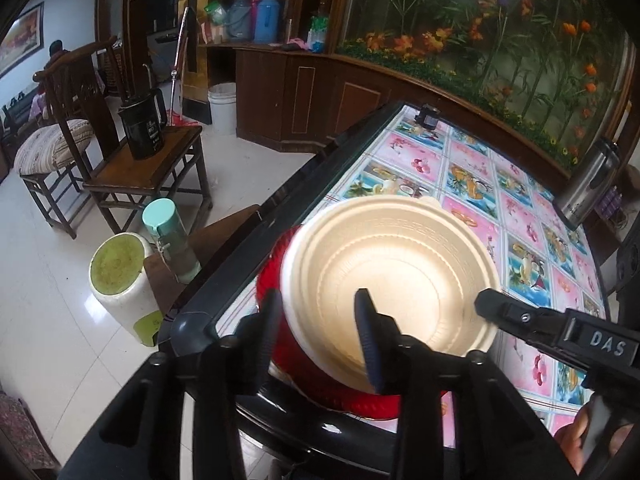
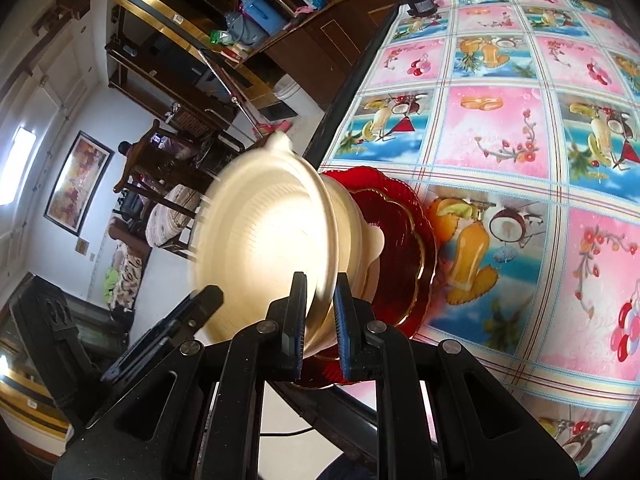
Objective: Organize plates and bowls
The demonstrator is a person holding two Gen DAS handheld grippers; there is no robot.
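Your right gripper pinches the near rim of the cream bowl on the red plates at the table's near-left corner, while your left gripper straddles that rim slack, pads off it

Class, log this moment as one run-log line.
left tool: open astride cream bowl rim | right tool: shut on bowl rim | stack: on red plate

Bowls nested on plate at table corner, flask at far edge.
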